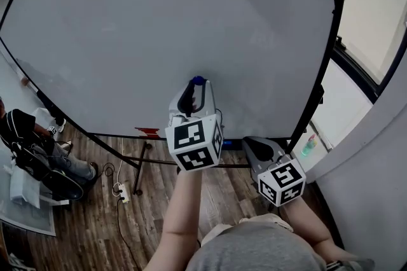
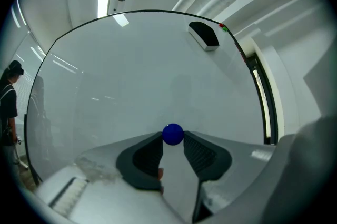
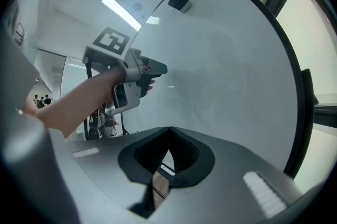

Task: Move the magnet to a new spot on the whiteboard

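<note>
gripping the blue magnet (image 2: pixel 172 134) between its two jaw tips, the left tool (image 1: pixel 196 86) points straight at the whiteboard (image 1: pixel 127 28). the magnet is right at the board's surface, low and near the middle. the right tool (image 3: pixel 168 132) hangs lower and off to the right, its jaws closed together with nothing in them. a black eraser (image 2: pixel 204 35) clings near the board's top right corner.
</note>
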`<state>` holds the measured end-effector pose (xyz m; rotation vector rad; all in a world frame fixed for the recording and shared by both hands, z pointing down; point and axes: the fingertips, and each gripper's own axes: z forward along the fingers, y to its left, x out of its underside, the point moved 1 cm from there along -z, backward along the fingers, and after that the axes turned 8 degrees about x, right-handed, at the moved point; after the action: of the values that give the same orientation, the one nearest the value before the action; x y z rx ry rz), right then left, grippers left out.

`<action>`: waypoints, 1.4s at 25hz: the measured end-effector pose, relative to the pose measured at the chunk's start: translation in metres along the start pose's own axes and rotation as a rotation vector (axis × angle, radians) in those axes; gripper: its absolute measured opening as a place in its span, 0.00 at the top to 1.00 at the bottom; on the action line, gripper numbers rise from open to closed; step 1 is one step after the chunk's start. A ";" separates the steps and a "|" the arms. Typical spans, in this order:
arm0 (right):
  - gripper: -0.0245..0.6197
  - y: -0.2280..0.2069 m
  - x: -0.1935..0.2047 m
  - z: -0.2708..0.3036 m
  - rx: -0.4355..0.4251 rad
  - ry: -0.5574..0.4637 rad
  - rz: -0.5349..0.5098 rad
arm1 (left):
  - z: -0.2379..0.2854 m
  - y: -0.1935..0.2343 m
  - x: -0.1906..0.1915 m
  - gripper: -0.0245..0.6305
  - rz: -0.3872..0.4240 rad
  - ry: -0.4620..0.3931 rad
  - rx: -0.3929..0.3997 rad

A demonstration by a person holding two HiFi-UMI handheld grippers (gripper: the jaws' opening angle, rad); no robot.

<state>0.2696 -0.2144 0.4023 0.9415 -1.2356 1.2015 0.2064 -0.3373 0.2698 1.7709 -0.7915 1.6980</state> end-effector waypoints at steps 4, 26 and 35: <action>0.96 0.004 0.002 0.000 -0.014 0.000 0.004 | -0.016 0.005 0.007 0.76 -0.023 0.007 -0.008; 0.96 0.053 0.007 -0.003 -0.150 0.009 -0.008 | -0.126 0.050 0.044 0.76 -0.115 0.016 -0.176; 0.96 0.082 0.006 0.019 -0.209 0.025 -0.022 | -0.152 0.092 0.052 0.76 -0.142 0.011 -0.239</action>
<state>0.1852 -0.2182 0.4028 0.7812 -1.2993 1.0408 0.0377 -0.2885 0.3277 1.6135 -0.8078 1.4553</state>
